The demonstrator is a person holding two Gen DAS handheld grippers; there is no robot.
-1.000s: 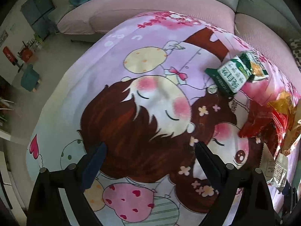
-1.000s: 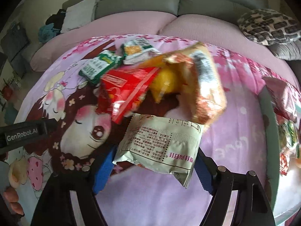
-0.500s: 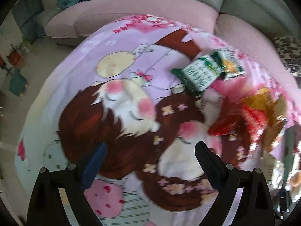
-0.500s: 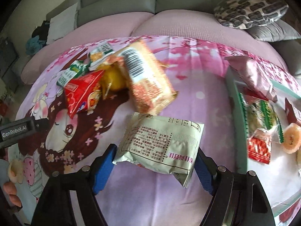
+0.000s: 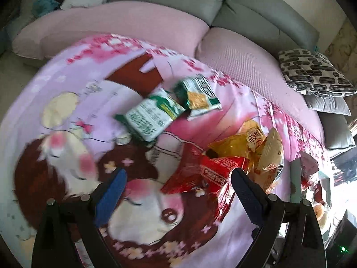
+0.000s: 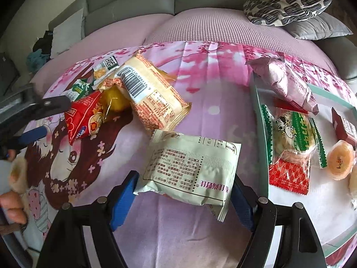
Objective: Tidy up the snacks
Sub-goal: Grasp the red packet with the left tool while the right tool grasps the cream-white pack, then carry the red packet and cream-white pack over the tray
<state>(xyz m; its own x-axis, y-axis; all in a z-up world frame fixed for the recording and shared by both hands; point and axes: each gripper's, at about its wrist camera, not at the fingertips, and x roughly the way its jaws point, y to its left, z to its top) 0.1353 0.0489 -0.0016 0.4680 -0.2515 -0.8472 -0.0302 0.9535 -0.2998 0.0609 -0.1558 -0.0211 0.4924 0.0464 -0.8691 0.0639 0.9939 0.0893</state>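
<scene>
Left hand-held gripper (image 5: 178,192) has swung to the red packet (image 5: 200,176), tray rim (image 6: 262,134) nearby.

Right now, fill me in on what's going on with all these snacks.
A person is sorting snack packets off a cartoon-print cloth into a tray. The right claw is clamped on a pale green packet, held above the cloth beside the tray, which already holds several snacks. The left claw is open and empty, pointed at the red packet in the loose pile.
</scene>
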